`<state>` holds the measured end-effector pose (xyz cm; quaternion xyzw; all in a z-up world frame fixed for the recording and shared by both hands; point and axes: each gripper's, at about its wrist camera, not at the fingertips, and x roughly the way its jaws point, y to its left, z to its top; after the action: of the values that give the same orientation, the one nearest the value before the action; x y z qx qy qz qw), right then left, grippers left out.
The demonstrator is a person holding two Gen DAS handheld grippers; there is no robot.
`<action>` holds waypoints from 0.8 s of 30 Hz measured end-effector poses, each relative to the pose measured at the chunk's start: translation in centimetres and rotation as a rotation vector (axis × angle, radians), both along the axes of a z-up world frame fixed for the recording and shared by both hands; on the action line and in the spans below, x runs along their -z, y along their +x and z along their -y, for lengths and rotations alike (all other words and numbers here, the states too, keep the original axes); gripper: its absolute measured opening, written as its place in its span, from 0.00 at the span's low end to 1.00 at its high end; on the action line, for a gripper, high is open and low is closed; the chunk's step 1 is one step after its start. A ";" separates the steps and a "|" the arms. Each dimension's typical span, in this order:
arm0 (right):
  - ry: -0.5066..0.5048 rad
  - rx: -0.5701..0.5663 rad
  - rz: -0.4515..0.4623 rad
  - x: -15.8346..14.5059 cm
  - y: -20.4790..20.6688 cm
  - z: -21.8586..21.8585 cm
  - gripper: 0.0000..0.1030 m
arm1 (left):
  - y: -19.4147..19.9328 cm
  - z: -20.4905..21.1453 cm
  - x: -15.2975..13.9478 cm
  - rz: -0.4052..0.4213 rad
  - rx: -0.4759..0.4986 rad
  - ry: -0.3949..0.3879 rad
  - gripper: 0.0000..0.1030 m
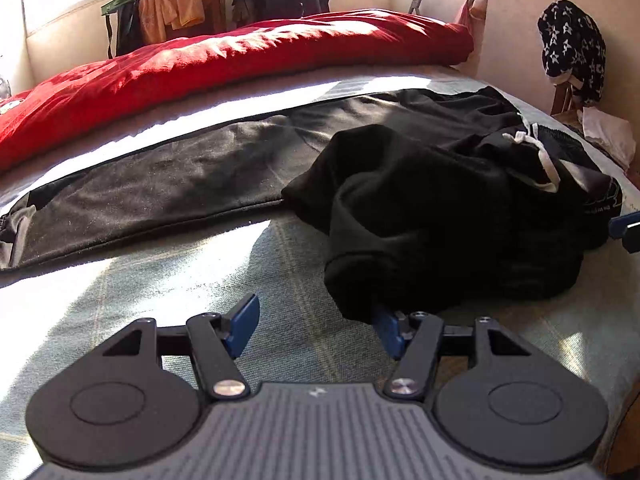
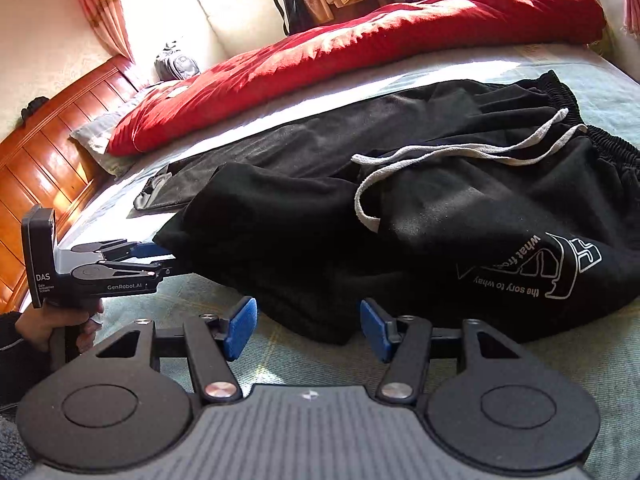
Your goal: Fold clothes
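My left gripper [image 1: 316, 330] stands part open, nothing pinched, its right-hand pad tucked under the bunched hem of the black trousers [image 1: 420, 216]. Right gripper [image 2: 306, 328] likewise part open and empty, cloth edge just ahead between the pads. Trousers look soft, limp, light (drawstring [image 2: 440, 156] loose); I'd grip cuff and waistband [image 2: 592, 132].

Sweatpants [image 2: 400, 216] lie across the bed [image 2: 440, 368], one leg stretched left, the other bunched over itself in front. Drawstring [image 2: 460, 152] on top near the waistband at right. Duvet [image 2: 360, 48] behind them; headboard [image 2: 52, 152] far left.
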<state>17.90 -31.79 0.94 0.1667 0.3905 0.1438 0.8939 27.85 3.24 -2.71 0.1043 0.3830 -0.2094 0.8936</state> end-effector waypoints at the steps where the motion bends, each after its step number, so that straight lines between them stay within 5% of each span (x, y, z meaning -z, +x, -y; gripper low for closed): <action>1: 0.011 -0.001 0.001 0.2 -0.1 0.5 0.65 | 0.0 0.0 0.1 -0.004 -0.017 0.011 0.60; 7: 0.062 -0.009 -0.017 1.6 0.1 2.7 0.66 | 0.9 0.4 -1.7 0.052 -0.130 -0.043 0.60; 11: 0.083 -0.034 -0.021 2.2 0.2 3.4 0.67 | 1.0 2.0 -2.6 0.073 -0.105 -0.084 0.60; 17: 0.084 -0.057 -0.029 2.9 0.4 4.1 0.68 | 1.8 5.5 -0.8 0.098 -0.097 0.003 0.61; 24: 0.082 -0.066 -0.048 3.7 0.3 4.6 0.71 | 1.5 5.7 -0.9 0.148 -0.188 0.000 0.60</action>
<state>18.18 -36.36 -2.72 0.1937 0.4108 0.1848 0.8715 29.33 -2.50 -1.78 0.0831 0.3240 -0.1163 0.9352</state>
